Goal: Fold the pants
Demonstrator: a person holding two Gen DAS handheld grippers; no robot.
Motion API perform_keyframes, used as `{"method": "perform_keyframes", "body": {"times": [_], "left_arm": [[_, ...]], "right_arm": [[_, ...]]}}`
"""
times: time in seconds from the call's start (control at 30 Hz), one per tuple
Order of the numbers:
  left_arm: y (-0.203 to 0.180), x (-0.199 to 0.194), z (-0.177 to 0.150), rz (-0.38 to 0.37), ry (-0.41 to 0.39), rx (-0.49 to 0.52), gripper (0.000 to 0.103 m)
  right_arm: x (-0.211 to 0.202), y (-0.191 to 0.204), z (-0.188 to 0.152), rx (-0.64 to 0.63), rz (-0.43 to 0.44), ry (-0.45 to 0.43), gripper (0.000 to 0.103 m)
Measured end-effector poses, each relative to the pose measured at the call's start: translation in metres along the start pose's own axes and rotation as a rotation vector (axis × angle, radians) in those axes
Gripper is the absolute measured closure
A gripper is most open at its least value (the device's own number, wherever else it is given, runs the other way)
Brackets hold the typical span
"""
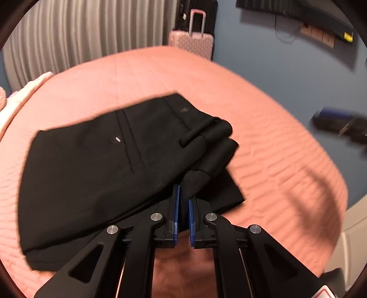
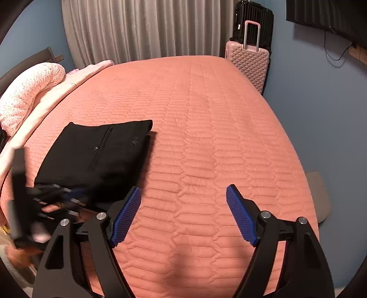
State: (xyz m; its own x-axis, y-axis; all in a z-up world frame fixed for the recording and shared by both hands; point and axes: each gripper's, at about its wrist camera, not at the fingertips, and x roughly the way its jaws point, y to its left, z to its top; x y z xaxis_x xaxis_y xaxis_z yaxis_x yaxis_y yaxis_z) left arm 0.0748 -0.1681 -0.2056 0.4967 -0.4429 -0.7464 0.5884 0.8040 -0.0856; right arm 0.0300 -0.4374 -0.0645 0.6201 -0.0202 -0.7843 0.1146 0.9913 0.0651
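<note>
Black pants (image 1: 103, 165) lie folded into a compact stack on the salmon quilted bedspread (image 1: 263, 137), back pocket and belt loop facing up. My left gripper (image 1: 183, 199) is shut on a fold of their black cloth at the near right corner, the blue pads pressed on it. In the right wrist view the pants (image 2: 98, 153) sit at the left of the bed (image 2: 206, 114), with the blurred left gripper (image 2: 57, 197) and a hand (image 2: 49, 208) at their near edge. My right gripper (image 2: 183, 194) stands open above bare bedspread, nothing between its blue pads.
A flowered pillow (image 2: 27, 91) and a pale blanket lie at the bed's left end. A pink suitcase (image 2: 247, 62) and a black one (image 2: 254, 20) stand at the far corner by the curtain (image 2: 142, 29). A grey stool (image 2: 318, 194) sits off the bed's right edge.
</note>
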Motion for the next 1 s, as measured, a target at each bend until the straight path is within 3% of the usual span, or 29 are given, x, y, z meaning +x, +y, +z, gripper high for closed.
{"method": "perform_keyframes", "body": {"times": [0.13,0.2,0.27,0.37,0.47,0.53,0.63,0.7,0.73,0.87,1.0], "left_arm": [[0.017,-0.041,0.006,-0.03,-0.045,-0.04,0.096],[-0.001,-0.042,0.003,-0.028,-0.046,-0.002,0.096],[-0.021,-0.029,-0.006,-0.025,0.028,0.062,0.096],[-0.045,-0.037,-0.003,-0.029,-0.002,0.11,0.096],[-0.044,-0.042,-0.009,0.027,0.023,0.106,0.093],[-0.027,-0.048,-0.006,0.055,0.031,0.057,0.092],[0.013,-0.054,0.0,0.145,0.033,-0.035,0.092],[0.046,-0.056,0.0,0.222,0.028,-0.089,0.092],[0.063,-0.054,0.0,0.262,0.038,-0.108,0.091],[0.105,-0.029,-0.014,0.398,0.144,-0.072,0.089],[0.123,-0.014,-0.019,0.389,0.146,-0.064,0.074]], "right_arm": [[0.027,0.004,0.009,0.067,0.156,0.037,0.028],[0.039,0.011,0.011,0.082,0.213,0.055,0.028],[0.046,0.018,0.013,0.083,0.223,0.067,0.028],[0.054,0.028,0.015,0.079,0.226,0.073,0.028],[0.064,0.041,0.015,0.057,0.26,0.116,0.028],[0.073,0.049,0.017,0.045,0.289,0.128,0.029],[0.094,0.07,0.022,-0.009,0.269,0.162,0.039],[0.109,0.078,0.018,-0.029,0.225,0.204,0.057],[0.113,0.082,0.013,-0.048,0.198,0.221,0.059],[0.099,0.091,-0.007,-0.071,0.206,0.236,0.064],[0.09,0.082,-0.002,0.0,0.2,0.23,0.064]]}}
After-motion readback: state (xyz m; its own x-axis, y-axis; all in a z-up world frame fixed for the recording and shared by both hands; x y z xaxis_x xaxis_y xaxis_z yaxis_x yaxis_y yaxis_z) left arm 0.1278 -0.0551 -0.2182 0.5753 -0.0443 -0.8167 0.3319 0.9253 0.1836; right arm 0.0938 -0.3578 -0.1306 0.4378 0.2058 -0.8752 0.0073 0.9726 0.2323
